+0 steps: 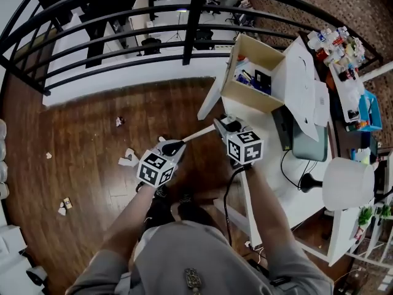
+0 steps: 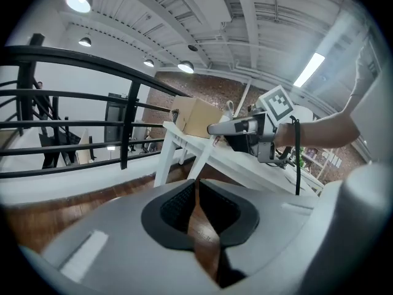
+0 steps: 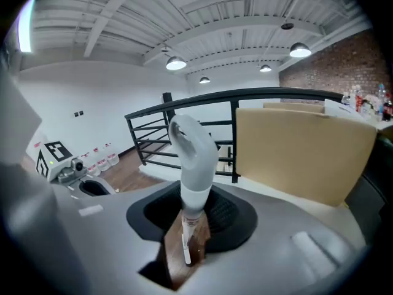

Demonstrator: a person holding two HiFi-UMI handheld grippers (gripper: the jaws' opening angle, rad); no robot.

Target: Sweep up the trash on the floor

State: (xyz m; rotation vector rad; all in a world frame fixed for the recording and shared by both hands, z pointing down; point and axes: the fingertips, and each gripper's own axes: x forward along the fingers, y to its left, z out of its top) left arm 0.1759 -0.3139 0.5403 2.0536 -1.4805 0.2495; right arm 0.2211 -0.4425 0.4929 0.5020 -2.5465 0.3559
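Though not yet sweeping, pinches broom handle (image 3: 195, 158) in right gripper (image 3: 195, 217); carries left gripper (image 2: 196, 204) pressed together, empty. Leaves paper scraps (image 1: 128, 159) scattered on wooden floor (image 1: 92, 140) (all to the left). Next, judged: bring broom down beside nearest scrap.

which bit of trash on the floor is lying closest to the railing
The small reddish-white scrap, alone just below the white ledge under the railing. The crumpled white paper and the others lie farther from it.
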